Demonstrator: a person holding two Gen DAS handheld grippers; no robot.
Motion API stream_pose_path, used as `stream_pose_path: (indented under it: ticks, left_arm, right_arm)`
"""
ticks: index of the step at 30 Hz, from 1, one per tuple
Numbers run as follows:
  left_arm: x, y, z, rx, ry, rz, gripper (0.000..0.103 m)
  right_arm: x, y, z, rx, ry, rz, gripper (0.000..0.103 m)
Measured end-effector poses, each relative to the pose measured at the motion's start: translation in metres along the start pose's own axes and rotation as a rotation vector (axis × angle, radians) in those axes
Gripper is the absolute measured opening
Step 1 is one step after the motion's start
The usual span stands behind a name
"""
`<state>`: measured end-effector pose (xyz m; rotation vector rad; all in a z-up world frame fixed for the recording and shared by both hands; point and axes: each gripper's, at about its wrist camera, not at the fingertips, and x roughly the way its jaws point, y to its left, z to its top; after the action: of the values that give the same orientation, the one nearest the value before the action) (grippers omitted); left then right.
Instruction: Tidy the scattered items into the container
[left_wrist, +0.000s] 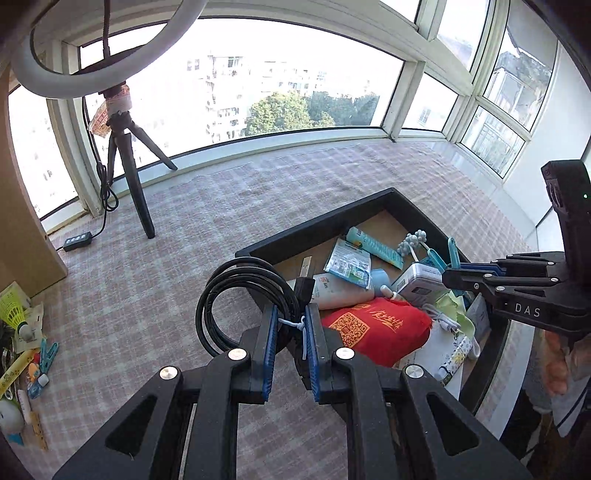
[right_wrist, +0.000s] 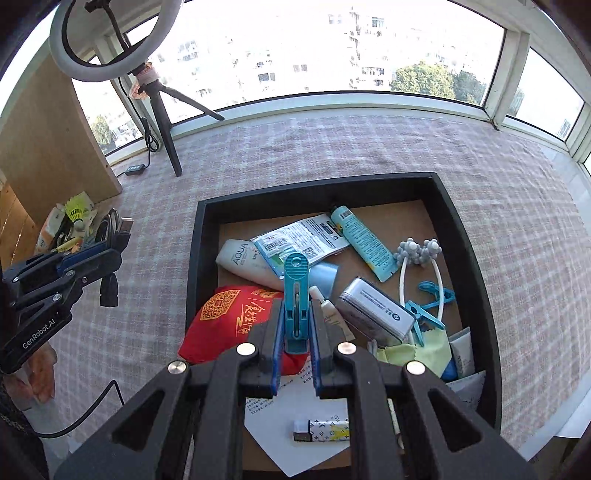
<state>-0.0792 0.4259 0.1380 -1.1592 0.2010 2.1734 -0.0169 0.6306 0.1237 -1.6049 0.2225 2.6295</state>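
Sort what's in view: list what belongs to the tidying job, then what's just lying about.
Part of the job:
- black tray
- coiled black cable, held in the left claw
- blue clothes peg, held in the right claw
- leftover pile of small items on the cloth

Just lying about:
- ring light on its tripod
- wooden board

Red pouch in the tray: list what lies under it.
The red pouch rests partly on a white printed sheet on the black tray's floor, its top edge against the white AQUA tube. Whatever sits beneath its middle is covered.
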Motion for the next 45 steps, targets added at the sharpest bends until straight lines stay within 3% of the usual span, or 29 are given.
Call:
stream_pose_path:
  ticks: [5, 9, 11, 12, 13, 14, 16, 29, 45]
  left_arm:
    - [0.016, -0.053, 0.022, 0.076, -0.002, -0.06, 0.014]
    - [0.021, -0.089, 0.036, 0.136, -0.025, -0.063, 0.016]
    - [0.022, -0.097, 0.042, 0.126, -0.037, -0.07, 0.029]
    - [0.022, -0.1, 0.045, 0.118, -0.037, -0.08, 0.052]
    - [0.022, -0.102, 0.046, 0.115, -0.044, -0.085, 0.059]
    - [0.022, -0.103, 0.047, 0.117, -0.048, -0.079, 0.058]
    - [0.023, -0.104, 0.048, 0.121, -0.041, -0.068, 0.058]
    - [0.014, -0.073, 0.03, 0.059, -0.009, 0.002, 0.057]
    - [-0.039, 0.006, -0.013, -0.042, -0.018, 0.14, 0.057]
  right_arm:
    - [-0.018, -0.051, -0.019, 0.081, -0.01, -0.052, 0.012]
    - [-0.028, -0.079, -0.031, 0.123, -0.012, -0.079, 0.012]
    - [-0.032, -0.087, -0.035, 0.127, -0.017, -0.083, 0.012]
    - [-0.035, -0.09, -0.036, 0.129, -0.026, -0.086, 0.013]
    - [-0.037, -0.093, -0.037, 0.135, -0.031, -0.088, 0.023]
    - [-0.04, -0.096, -0.037, 0.143, -0.037, -0.086, 0.038]
    - [-0.046, -0.1, -0.037, 0.146, -0.061, -0.094, 0.05]
    - [-0.043, -0.09, -0.028, 0.132, -0.071, -0.066, 0.05]
    - [-0.024, 0.003, -0.01, -0.004, -0.07, 0.029, 0.05]
